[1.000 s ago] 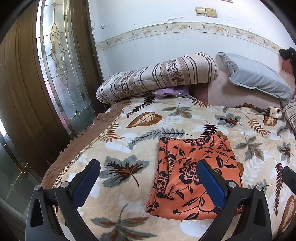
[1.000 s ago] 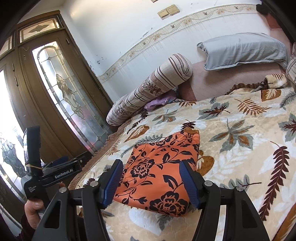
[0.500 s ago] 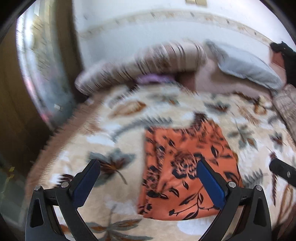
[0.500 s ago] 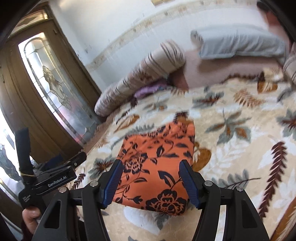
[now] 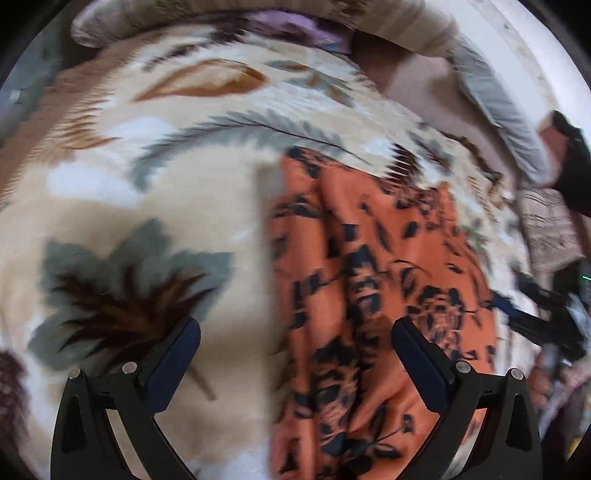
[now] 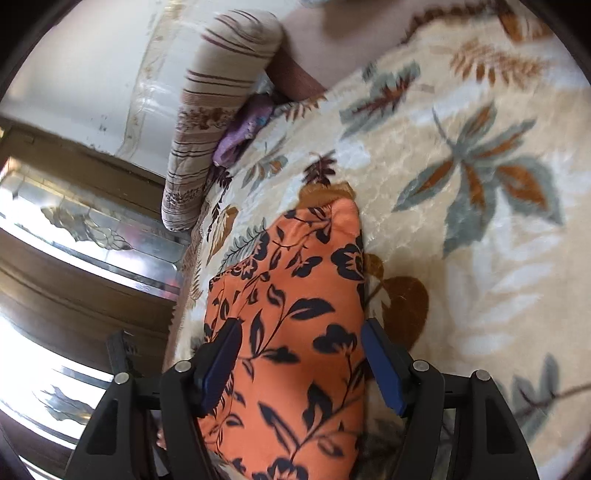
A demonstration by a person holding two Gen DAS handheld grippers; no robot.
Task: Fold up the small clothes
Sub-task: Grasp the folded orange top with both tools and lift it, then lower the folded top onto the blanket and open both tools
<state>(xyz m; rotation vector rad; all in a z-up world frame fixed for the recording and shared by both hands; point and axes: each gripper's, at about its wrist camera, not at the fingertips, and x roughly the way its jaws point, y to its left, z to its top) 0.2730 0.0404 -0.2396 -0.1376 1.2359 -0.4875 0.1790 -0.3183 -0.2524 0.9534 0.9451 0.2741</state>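
A: Starting at the left, what is the left gripper [image 5: 295, 354] doing?

B: It is pointing steeply down at the leaf-print blanket [image 5: 155, 192], and its jaws are standing wide apart with nothing pressed between them. The left blue pad is hanging over a grey and brown leaf, while the right one is sitting over the orange floral garment [image 5: 376, 295]. The near left edge of that garment is lying between the two fingers.

A: And where is the garment lying?

B: It is lying folded on the blanket, a long strip running away from the camera toward the striped bolster [image 5: 388, 26] at the far end. The picture is blurring badly, so finer creases are not readable.

A: What is showing further right in that view?

B: A grey pillow [image 5: 495, 110] is lying beyond the garment, and the other tool's dark frame is poking in at the right edge.

A: Now the right gripper [image 6: 299, 354]?

B: Its jaws are opening. The garment [image 6: 295, 295] is running between the two blue pads, which are standing at either side of the strip; I am seeing no firm pinch on it.

A: Anything around it?

B: A glazed wooden door [image 6: 74, 236] is showing at the left, then the bolster [image 6: 218, 110] with a purple cloth [image 6: 240, 133] tucked beside it, then the blanket [image 6: 480, 184] spreading to the right.
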